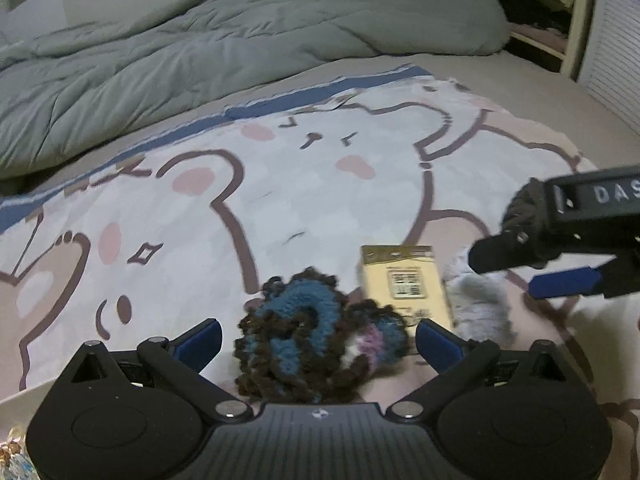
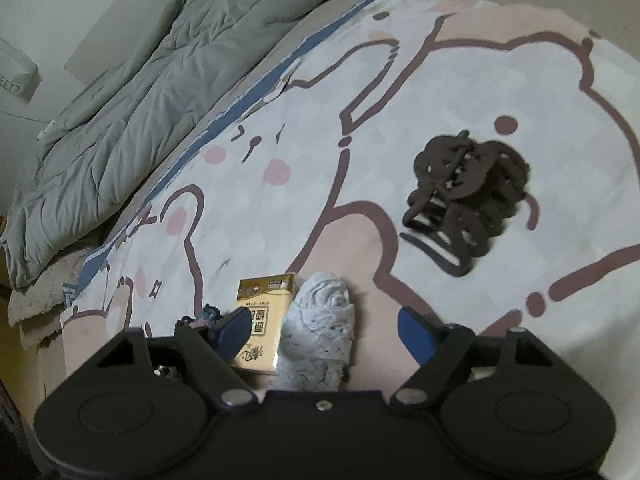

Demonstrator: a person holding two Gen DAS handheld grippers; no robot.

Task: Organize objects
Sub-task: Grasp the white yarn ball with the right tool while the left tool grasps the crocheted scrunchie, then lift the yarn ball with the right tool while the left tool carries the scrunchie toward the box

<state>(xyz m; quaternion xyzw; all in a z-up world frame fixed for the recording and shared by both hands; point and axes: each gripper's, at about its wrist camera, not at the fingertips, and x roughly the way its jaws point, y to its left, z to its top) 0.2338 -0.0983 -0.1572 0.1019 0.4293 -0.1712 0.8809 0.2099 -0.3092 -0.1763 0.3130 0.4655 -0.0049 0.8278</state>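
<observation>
A blue and brown knitted scrunchie pile point(image 1: 316, 332) lies on the bear-print blanket point(image 1: 280, 184), between the open fingers of my left gripper point(image 1: 318, 336). Right of it lie a yellow box point(image 1: 408, 284) and a grey fluffy scrunchie point(image 1: 476, 304). In the right wrist view my right gripper point(image 2: 324, 330) is open above the grey scrunchie point(image 2: 320, 332), with the yellow box point(image 2: 260, 320) under its left finger. A pile of brown hair claws point(image 2: 464, 196) lies farther off to the right. The right gripper also shows in the left wrist view point(image 1: 560, 256), open and empty.
A rumpled grey-green duvet point(image 1: 200, 60) covers the far side of the bed. A pale wooden shelf point(image 1: 576, 20) and a white slatted panel point(image 1: 616, 52) stand at the far right. A white box point(image 2: 16, 76) sits by the wall at the left.
</observation>
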